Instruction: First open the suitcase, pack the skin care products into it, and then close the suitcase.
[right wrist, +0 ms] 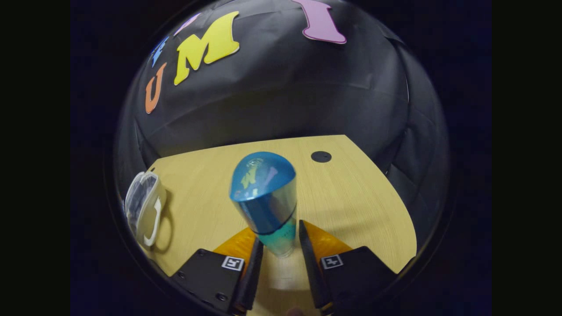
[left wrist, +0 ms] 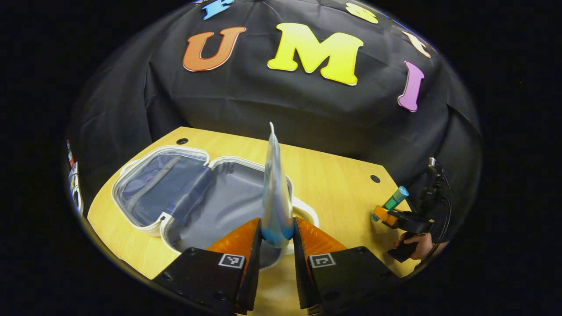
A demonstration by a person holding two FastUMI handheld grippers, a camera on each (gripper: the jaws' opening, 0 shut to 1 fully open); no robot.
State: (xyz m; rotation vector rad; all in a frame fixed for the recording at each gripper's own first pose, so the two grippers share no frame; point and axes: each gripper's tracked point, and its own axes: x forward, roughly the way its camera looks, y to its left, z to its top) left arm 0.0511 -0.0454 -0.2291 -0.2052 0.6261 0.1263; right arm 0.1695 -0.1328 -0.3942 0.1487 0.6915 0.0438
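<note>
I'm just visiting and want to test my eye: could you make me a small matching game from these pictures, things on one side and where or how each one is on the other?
Things:
1. suitcase
2. flat tube
3. blue-capped bottle
4. table

States:
a. held between the left gripper fingers
b. lying open
c. bears the suitcase
d. held between the right gripper fingers

Pairs: 1-b, 2-a, 3-d, 4-c

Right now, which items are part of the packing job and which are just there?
Job:
- suitcase, open on the table
- tube, in left gripper
- blue-capped bottle, in right gripper

Just there:
- wooden table
- items at the table's left edge, too small to identify
</note>
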